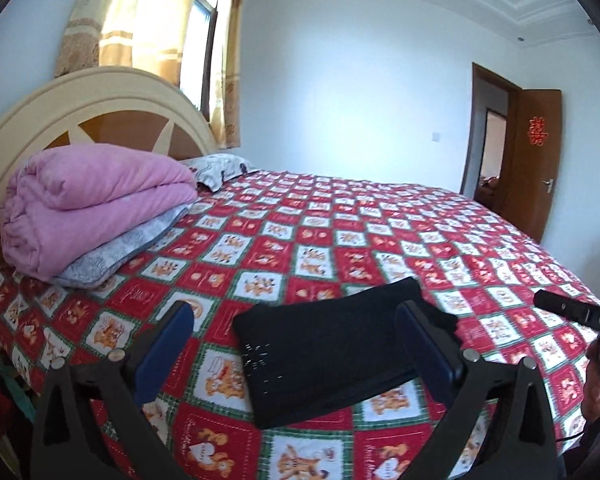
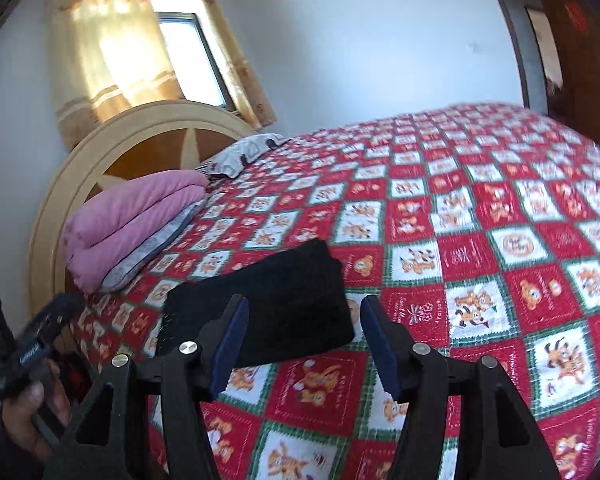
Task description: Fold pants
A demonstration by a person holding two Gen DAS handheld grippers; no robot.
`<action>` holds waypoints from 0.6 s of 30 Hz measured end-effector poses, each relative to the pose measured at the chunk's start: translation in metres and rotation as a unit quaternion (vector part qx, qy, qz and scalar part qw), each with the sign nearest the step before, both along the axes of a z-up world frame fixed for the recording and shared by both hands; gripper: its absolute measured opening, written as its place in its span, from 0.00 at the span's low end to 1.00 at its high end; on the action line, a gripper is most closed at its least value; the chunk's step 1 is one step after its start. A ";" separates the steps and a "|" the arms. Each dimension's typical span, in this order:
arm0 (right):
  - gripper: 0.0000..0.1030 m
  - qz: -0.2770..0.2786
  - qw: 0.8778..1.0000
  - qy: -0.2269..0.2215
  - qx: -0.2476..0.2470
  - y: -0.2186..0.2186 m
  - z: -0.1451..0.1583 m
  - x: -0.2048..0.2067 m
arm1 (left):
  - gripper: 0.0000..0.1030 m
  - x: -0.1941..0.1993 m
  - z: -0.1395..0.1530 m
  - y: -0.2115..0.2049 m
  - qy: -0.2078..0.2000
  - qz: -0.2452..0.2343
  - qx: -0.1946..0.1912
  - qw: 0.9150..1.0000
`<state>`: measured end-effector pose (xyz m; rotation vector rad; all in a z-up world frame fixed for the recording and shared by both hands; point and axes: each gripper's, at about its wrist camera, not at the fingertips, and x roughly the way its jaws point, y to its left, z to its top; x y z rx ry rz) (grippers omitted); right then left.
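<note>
Bed fills both views, spread with a red, white and green patchwork quilt of cartoon squares. Its cream arched headboard stands at ten o'clock, under a window with yellow curtains. A folded pink blanket lies on a grey pillow against the headboard, with a second patterned pillow beyond it.

The pants, black and folded into a neat rectangle, lie flat on the quilt near the bed's close edge, at six o'clock in the left wrist view and at seven o'clock in the right.

The left wrist view alone shows the open brown door clearly, at three o'clock, with a red paper ornament on it; the right view only catches its blurred edge. The right wrist view alone shows a hand at eight o'clock gripping the other tool's handle.

The left gripper has its blue-padded fingers spread wide, raised over the pants, holding nothing. The right gripper has its fingers moderately apart, also empty, with the corner of the pants seen between them.
</note>
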<state>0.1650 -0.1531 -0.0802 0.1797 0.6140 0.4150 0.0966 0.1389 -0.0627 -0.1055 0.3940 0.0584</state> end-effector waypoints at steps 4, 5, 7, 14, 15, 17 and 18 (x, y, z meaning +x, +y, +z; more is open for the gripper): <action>0.59 0.012 1.000 -0.021 -0.007 0.009 0.015 -0.020 | 1.00 -0.002 0.006 -0.005 -0.004 -0.008 0.000 1.000; 0.59 0.013 1.000 -0.023 -0.008 0.011 0.018 -0.023 | 1.00 -0.005 0.006 -0.007 -0.006 -0.007 0.000 1.000; 0.59 0.013 0.999 -0.030 -0.012 0.014 0.021 -0.029 | 1.00 -0.006 0.008 -0.006 -0.007 -0.005 -0.002 1.000; 0.60 0.016 0.999 -0.039 -0.029 0.021 0.025 -0.040 | 1.00 -0.008 0.009 -0.008 -0.010 -0.008 -0.013 1.000; 0.60 0.015 0.999 -0.040 -0.033 0.022 0.025 -0.041 | 1.00 -0.008 0.008 -0.009 -0.010 -0.009 -0.011 1.000; 0.60 0.016 0.998 -0.043 -0.037 0.023 0.026 -0.044 | 1.00 -0.009 0.008 -0.011 -0.009 -0.011 -0.010 1.000; 0.60 0.017 0.998 -0.044 -0.039 0.023 0.026 -0.046 | 1.00 -0.009 0.008 -0.012 -0.008 -0.012 -0.010 1.000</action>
